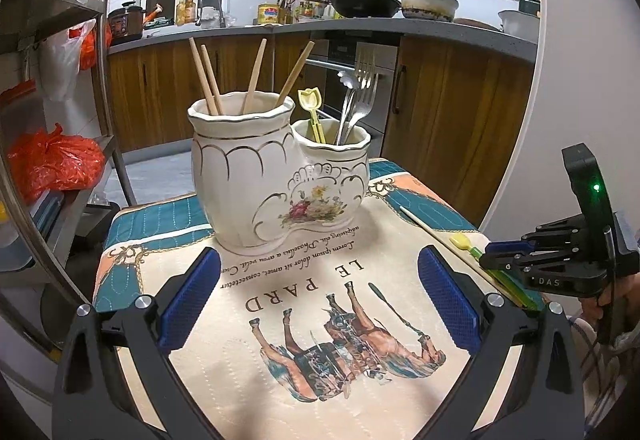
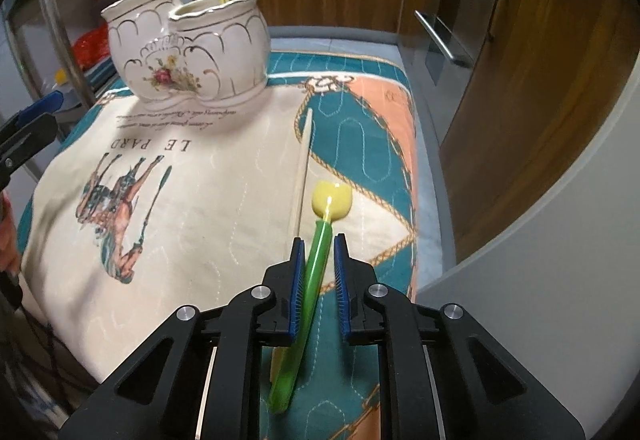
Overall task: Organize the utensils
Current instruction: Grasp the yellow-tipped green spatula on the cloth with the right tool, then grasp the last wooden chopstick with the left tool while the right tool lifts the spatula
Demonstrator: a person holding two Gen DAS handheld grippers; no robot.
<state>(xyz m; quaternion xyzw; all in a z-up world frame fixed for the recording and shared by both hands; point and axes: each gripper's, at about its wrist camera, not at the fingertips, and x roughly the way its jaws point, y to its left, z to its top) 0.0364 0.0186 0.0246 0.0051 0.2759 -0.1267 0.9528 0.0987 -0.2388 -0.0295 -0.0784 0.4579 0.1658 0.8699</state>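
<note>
A white floral ceramic holder (image 1: 280, 175) with two compartments stands at the far side of the printed cloth (image 1: 304, 288). Its larger compartment holds several chopsticks (image 1: 208, 75); the smaller one holds forks (image 1: 362, 95) and a yellow tulip spoon (image 1: 310, 107). A second tulip spoon (image 2: 320, 252), green-handled with a yellow head, lies near the cloth's right edge beside a loose chopstick (image 2: 302, 167). My right gripper (image 2: 318, 240) is shut on the spoon's green handle, low over the cloth. My left gripper (image 1: 320, 256) stands open in front of the holder, nothing between its fingers.
The table (image 2: 436, 199) ends just right of the spoon, with wooden cabinets (image 2: 520, 99) and an oven front beyond. A metal rack (image 1: 60, 167) with orange bags stands to the left. A kitchen counter (image 1: 320, 27) with pots runs behind the holder.
</note>
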